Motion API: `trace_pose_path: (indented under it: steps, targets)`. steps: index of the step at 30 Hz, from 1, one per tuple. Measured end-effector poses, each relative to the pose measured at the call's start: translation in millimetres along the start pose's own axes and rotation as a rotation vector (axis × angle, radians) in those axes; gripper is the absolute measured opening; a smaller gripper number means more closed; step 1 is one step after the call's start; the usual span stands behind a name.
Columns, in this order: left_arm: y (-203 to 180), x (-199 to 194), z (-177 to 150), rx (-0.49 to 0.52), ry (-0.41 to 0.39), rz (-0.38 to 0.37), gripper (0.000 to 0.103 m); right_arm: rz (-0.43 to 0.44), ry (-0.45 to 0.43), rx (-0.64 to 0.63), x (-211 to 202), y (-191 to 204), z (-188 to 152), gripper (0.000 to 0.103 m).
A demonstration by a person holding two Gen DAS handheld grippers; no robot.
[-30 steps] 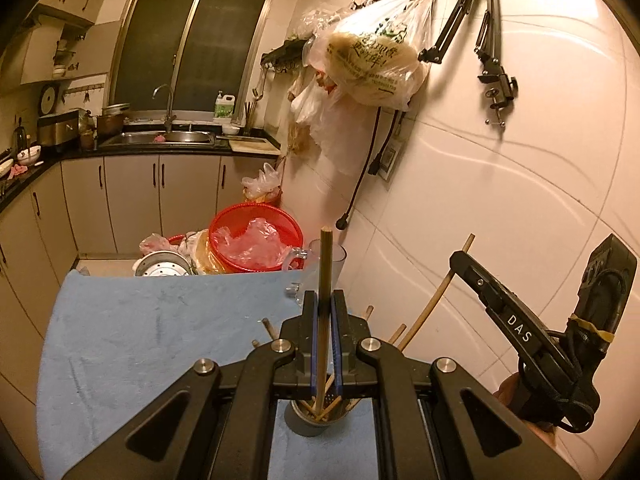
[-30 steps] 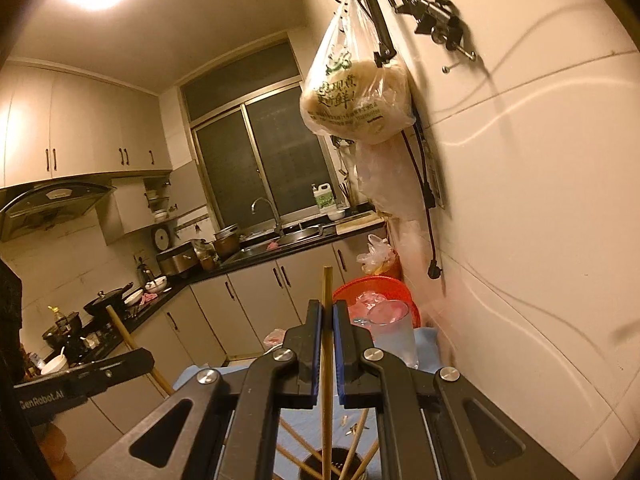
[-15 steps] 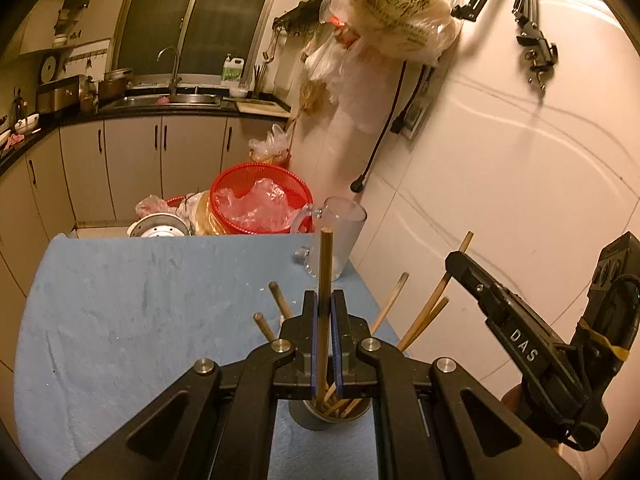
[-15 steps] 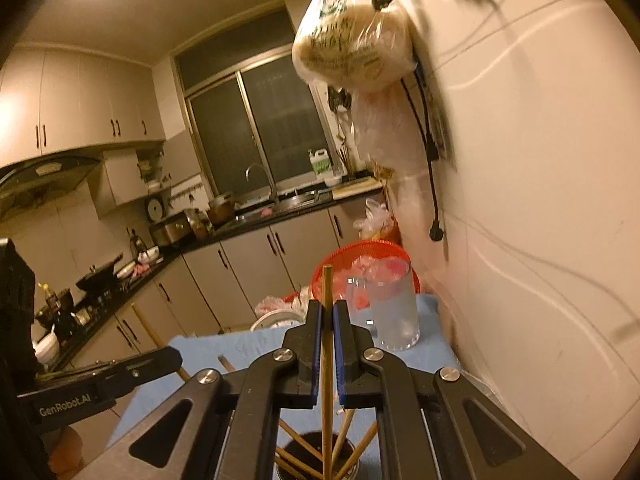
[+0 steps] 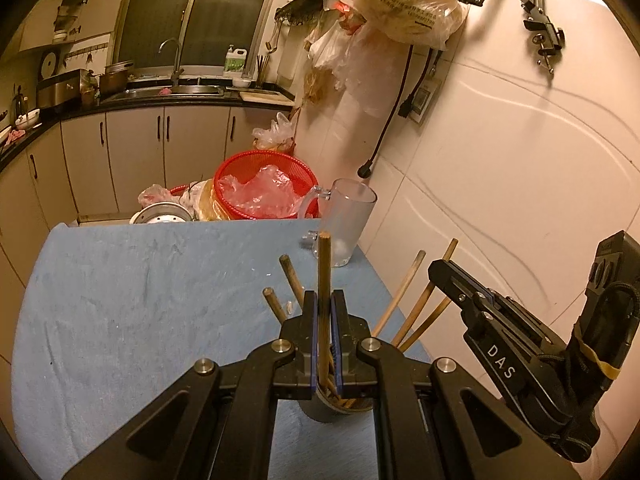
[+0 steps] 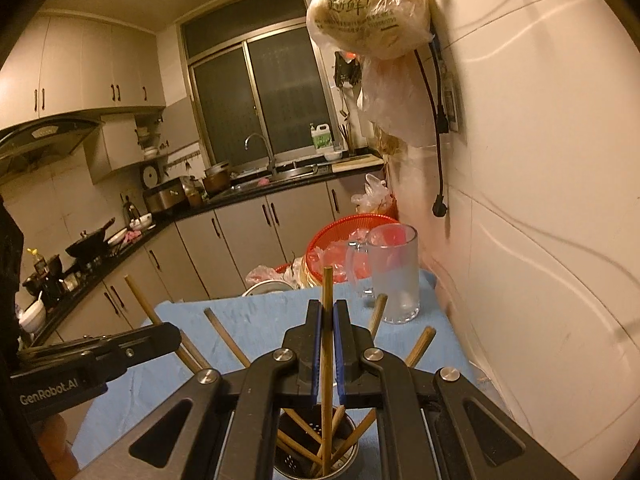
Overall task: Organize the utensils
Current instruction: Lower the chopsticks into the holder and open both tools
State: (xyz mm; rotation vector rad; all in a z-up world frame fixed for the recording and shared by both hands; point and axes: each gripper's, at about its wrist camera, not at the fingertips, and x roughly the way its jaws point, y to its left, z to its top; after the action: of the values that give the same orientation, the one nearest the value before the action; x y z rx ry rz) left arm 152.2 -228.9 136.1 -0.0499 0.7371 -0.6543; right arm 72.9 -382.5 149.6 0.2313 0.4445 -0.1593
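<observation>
Left tongs [image 5: 324,344] pinching a chopstick [image 5: 324,280], right tongs [image 6: 327,356] pinching another [image 6: 327,320]; both sticks upright, tips in the holder [image 6: 316,448] at bottom center, on blue desk [image 5: 140,300].

Blue cloth [image 5: 140,300] on worktop, tan wooden chopsticks [image 6: 327,344], perforated silver holder [image 6: 316,456], red basket [image 5: 266,186] at 12 o'clock, frosted clear mug [image 5: 346,226], black gripper [image 5: 324,344] with blue-edged jaws.

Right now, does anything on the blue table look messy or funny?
Nothing is spilled or broken. The chopsticks in the metal holder lean out every which way rather than standing neatly, and small pale crumbs dot the blue cloth. The frosted mug stands upright.
</observation>
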Motion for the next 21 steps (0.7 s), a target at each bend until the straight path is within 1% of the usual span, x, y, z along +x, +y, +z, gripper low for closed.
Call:
trace_pose_path:
  steps: [4,11,15,21]
  targets:
    - [2,3,0,-0.004,0.005,-0.003,0.006,0.011,0.017,0.007,2,-3,-1,0.008]
    - [3,2,2,-0.017,0.012,-0.009,0.006,0.016,0.02,0.006,-2,0,1,0.008]
    - [3,-4,2,-0.017,0.006,-0.013,0.007,0.021,0.018,0.02,-7,0,4,0.008]
    - [4,-21,2,-0.025,-0.016,-0.02,0.007,0.025,-0.007,0.022,-26,3,9,0.008]
